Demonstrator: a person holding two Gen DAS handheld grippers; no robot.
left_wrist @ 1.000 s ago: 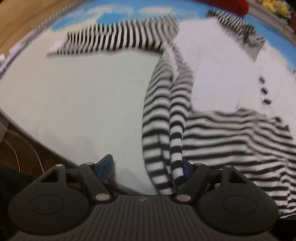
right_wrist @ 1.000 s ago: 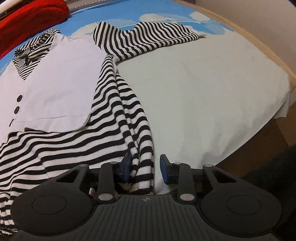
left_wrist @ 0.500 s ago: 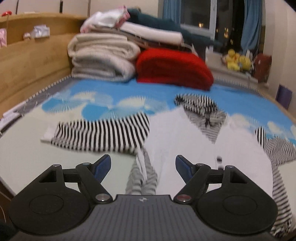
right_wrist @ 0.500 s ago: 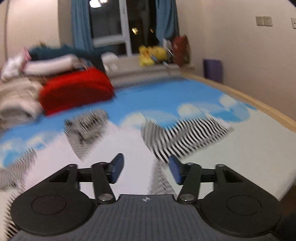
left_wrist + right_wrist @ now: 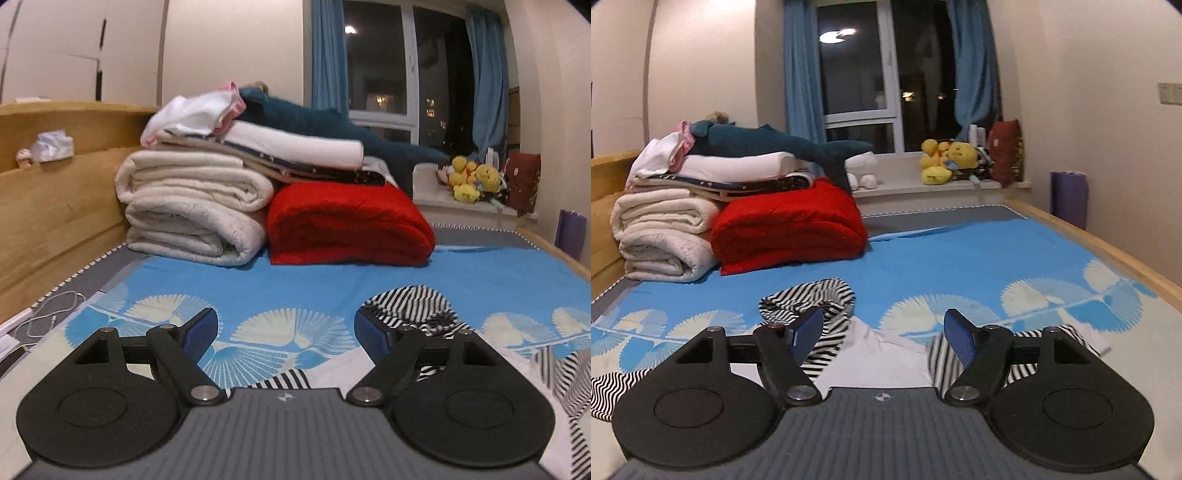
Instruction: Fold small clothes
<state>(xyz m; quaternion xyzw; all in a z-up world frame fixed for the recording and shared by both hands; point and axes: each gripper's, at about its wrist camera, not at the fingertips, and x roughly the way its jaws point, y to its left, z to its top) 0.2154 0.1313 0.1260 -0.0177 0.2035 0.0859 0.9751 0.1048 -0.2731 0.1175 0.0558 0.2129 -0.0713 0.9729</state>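
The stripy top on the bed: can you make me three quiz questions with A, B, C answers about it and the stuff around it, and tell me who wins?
1. Where does the red blanket lie?
A. on the windowsill
B. beside the rolled cream quilts at the far end of the bed
C. on the floor

2. What colours are the stripes on the stripy top?
A. black and white
B. red and yellow
C. green and pink

3. How do the right tongs stand?
A. shut on the top
B. shut on nothing
C. open, holding nothing

Answers:
1 B, the blanket sits right against the quilts.
2 A, the hood shows black and white bands.
3 C, the blue pads stand wide apart with only bedding seen between them; they have just been opening.
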